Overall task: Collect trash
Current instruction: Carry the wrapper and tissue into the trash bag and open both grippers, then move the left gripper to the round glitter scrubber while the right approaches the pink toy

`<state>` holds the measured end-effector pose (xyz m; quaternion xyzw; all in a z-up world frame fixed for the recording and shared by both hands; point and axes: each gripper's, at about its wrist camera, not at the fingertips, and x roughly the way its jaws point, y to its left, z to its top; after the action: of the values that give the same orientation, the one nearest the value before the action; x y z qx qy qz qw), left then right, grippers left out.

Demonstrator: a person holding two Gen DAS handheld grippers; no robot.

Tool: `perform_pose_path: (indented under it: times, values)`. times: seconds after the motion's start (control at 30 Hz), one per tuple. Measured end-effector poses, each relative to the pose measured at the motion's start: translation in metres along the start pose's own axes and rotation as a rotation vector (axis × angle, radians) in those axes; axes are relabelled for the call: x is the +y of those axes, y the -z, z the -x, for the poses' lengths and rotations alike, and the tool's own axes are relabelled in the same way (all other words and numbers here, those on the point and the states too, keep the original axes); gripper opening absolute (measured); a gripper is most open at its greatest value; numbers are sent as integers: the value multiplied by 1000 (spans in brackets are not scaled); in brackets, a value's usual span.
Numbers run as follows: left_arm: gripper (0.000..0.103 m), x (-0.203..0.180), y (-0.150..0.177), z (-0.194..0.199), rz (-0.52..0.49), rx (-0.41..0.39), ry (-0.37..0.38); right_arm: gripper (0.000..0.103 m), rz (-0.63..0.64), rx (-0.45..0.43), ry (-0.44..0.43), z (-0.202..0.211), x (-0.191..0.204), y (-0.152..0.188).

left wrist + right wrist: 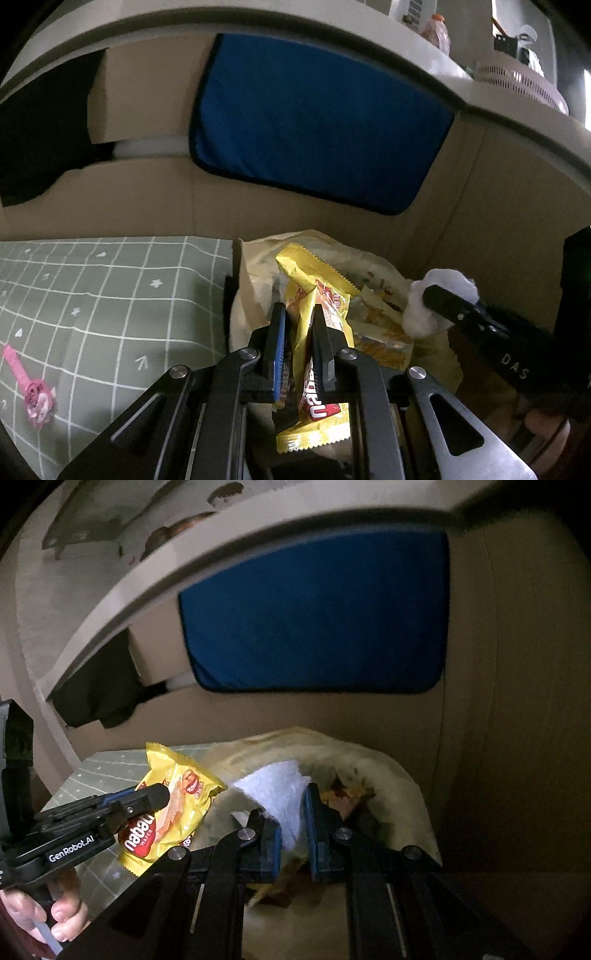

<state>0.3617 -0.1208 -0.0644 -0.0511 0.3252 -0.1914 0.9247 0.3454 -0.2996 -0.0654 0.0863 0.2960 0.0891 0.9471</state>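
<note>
setting: dim corner, cardboard wall (498, 206) with blue cloth (317, 122) hanging mid-frame, green grid mat (110, 295) at lower left.
bag: pale bag (399, 775) sitting open at centre, already holding scraps.
left gripper (299, 321): pinching yellow wrapper (317, 295) narrow, holding it over the bag mouth.
right gripper (291, 812): clamping white tissue (277, 782), jaws near closed, also above the bag.
handling: wrapper looking light, crinkly, slick, so gripping mid-body seems safest; tissue soft, squashing, any spot works.
left view only: pink trinket (33, 395) lying on mat at lower left, shelf clutter at upper right.
right view only: hand (40, 915) gripping the left handle at lower left, wrapper's printed face, bag's far rim.
</note>
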Motion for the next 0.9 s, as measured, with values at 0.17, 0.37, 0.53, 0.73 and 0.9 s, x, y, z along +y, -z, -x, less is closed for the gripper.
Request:
perform_pose_path:
  times: [0.17, 0.37, 0.53, 0.73, 0.9]
  values:
    - [13, 2, 0, -19, 19, 41, 34, 11, -12, 27, 9, -14, -5, 4]
    - [16, 6, -2, -25, 31, 41, 90, 11, -14, 43, 19, -21, -8, 7]
    - [41, 16, -10, -16, 75, 38, 149, 31, -2, 37, 38, -20, -4, 6]
    - [46, 29, -16, 9, 85, 0, 70, 43, 10, 20, 86, -12, 5, 2]
    - [46, 56, -11, 46, 86, -20, -74, 49, 5, -13, 78, 4, 14, -2]
